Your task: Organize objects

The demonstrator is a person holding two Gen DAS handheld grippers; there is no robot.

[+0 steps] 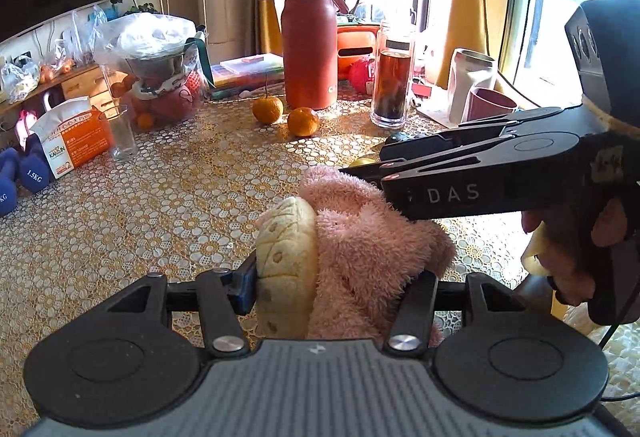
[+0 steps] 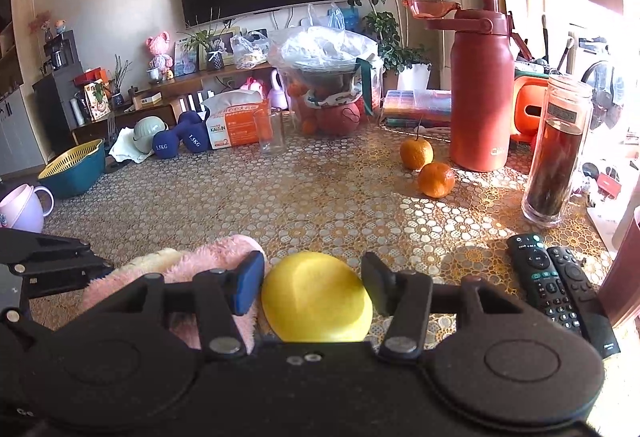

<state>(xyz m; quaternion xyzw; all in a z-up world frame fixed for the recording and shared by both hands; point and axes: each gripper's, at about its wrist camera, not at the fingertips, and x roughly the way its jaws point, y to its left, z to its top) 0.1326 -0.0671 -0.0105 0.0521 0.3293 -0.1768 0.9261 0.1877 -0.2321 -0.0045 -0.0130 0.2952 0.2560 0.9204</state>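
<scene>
**Fuzzy slipper caught between two grippers on a crowded table**

A pink fleece slipper (image 1: 360, 237), its cream sole (image 1: 286, 261) scored with crossing lines and dotted holes, is sitting in the left gripper (image 1: 336, 287) near the front edge of the patterned table (image 1: 160, 205). The fingers are pressing in on it from both sides, the sole turned on edge toward the left and the plush upper bulging right. Its long axis is running from near to far, one rounded end pointing away toward the far side of the table. The right gripper (image 2: 314, 287) is hovering just right of the slipper, its fingers (image 2: 250, 287) standing apart on either side of a round yellow object (image 2: 316, 301) without visibly touching it; in the left wrist view its tips are reaching over the fleece. Farther back, two oranges (image 2: 426, 167) are lying beside a red bottle (image 2: 480, 93), a glass tea flask (image 2: 554, 153) is standing to the right, and two remotes (image 2: 556, 281) are lying at the near right.
</scene>
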